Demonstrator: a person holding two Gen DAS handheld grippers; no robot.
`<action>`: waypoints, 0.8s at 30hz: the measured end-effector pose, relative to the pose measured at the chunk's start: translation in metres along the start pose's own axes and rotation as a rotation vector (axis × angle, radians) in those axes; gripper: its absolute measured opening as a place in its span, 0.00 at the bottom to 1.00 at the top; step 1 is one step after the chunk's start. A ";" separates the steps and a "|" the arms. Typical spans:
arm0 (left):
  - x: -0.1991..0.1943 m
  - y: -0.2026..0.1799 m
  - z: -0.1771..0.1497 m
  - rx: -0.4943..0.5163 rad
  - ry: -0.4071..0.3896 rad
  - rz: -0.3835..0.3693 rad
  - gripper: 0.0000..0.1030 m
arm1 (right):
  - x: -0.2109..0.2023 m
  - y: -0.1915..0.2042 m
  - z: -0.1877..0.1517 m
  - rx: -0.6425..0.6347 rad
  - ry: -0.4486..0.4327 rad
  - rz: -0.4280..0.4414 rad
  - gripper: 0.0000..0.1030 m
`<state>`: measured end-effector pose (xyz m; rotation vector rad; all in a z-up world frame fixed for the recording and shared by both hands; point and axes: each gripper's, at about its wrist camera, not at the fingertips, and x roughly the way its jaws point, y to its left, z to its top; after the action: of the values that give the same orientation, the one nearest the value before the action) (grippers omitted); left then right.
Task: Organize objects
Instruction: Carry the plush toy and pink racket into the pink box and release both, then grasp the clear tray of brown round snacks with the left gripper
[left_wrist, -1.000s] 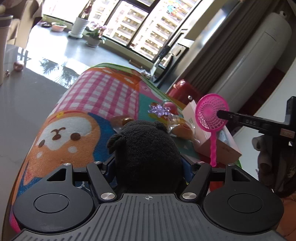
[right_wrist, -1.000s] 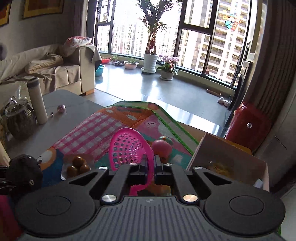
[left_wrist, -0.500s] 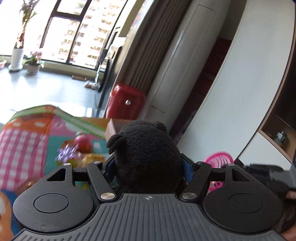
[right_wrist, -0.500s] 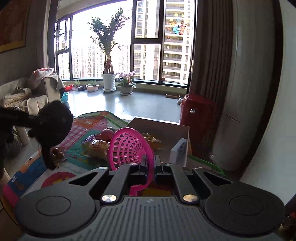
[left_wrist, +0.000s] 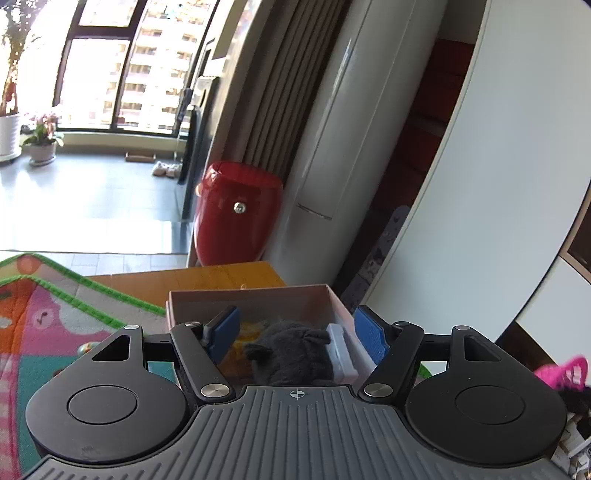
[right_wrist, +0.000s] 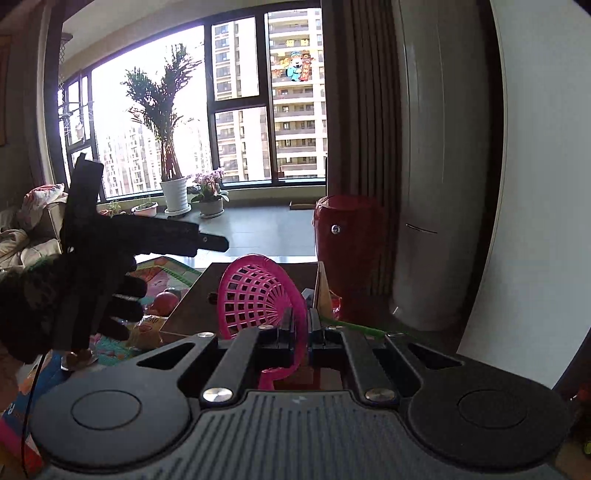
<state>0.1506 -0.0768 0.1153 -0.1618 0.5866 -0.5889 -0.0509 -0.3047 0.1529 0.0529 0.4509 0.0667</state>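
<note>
My left gripper (left_wrist: 295, 332) is open above a pink cardboard box (left_wrist: 255, 295). A black plush toy (left_wrist: 291, 350) lies inside the box below the blue pads (left_wrist: 371, 334), beside a yellow item (left_wrist: 247, 332) and a white block (left_wrist: 341, 350). My right gripper (right_wrist: 299, 332) is shut on the rim of a pink plastic sieve (right_wrist: 255, 295), held near the same box (right_wrist: 258, 273). The left gripper (right_wrist: 210, 242) and a gloved hand (right_wrist: 92, 291) show at the left of the right wrist view. The sieve shows at the right edge of the left wrist view (left_wrist: 565, 371).
A colourful play mat (left_wrist: 55, 317) lies left of the box, with a red ball (right_wrist: 164, 301) and other toys on it. A red bin (left_wrist: 236, 214), a white standing air conditioner (left_wrist: 332, 147) and a white wall (left_wrist: 498, 184) stand behind. Potted plants (right_wrist: 173, 184) line the window.
My left gripper has opened and let go of the black plush toy, which now lies in the box. My right gripper has moved closer to the box with the sieve.
</note>
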 end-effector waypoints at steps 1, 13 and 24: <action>-0.007 0.005 -0.003 0.000 -0.002 -0.003 0.71 | 0.005 0.000 0.006 0.003 -0.008 0.001 0.05; -0.114 0.040 -0.092 -0.040 0.007 0.057 0.71 | 0.135 0.021 0.097 0.072 -0.026 0.022 0.05; -0.152 0.076 -0.130 -0.114 0.048 0.187 0.71 | 0.181 0.019 0.039 0.063 0.134 -0.036 0.70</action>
<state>0.0106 0.0743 0.0569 -0.1986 0.6739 -0.3793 0.1280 -0.2733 0.1104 0.1022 0.5875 0.0208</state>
